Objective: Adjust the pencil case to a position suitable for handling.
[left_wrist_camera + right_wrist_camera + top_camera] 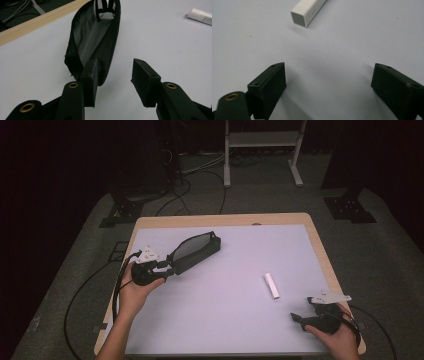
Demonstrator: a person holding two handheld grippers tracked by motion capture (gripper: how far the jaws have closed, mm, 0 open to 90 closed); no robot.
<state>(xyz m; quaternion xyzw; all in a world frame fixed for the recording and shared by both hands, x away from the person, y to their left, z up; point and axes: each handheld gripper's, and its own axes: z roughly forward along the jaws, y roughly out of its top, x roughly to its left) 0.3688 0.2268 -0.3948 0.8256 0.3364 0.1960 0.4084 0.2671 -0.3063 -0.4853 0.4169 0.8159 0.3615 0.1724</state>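
Right now the black pouch [93,42] lies unzipped on the bench [225,320], its mouth gaping and its near end sitting at the tips of the left hand-held gripper [113,75]. One pad [90,77] of that gripper touches the near end of the pouch, while the other pad stands clear to the side, so the jaws are partly apart and not clamped on anything; the pouch is not yet gripped. In the high view the pouch [195,251] stretches away from the left hand-held gripper [167,267] toward the far side of the bench.

A small white box [308,11], long and square-ended, lies just ahead of the right hand-held gripper [329,80], well apart from the pouch. The right jaws stand wide apart with bare bench between them, holding nothing.

Judging from this, the work looks to be at an early stage: the pouch is open and ready, the box [271,286] lies untouched, and what remains is steadying the pouch, picking up the box and putting it inside.
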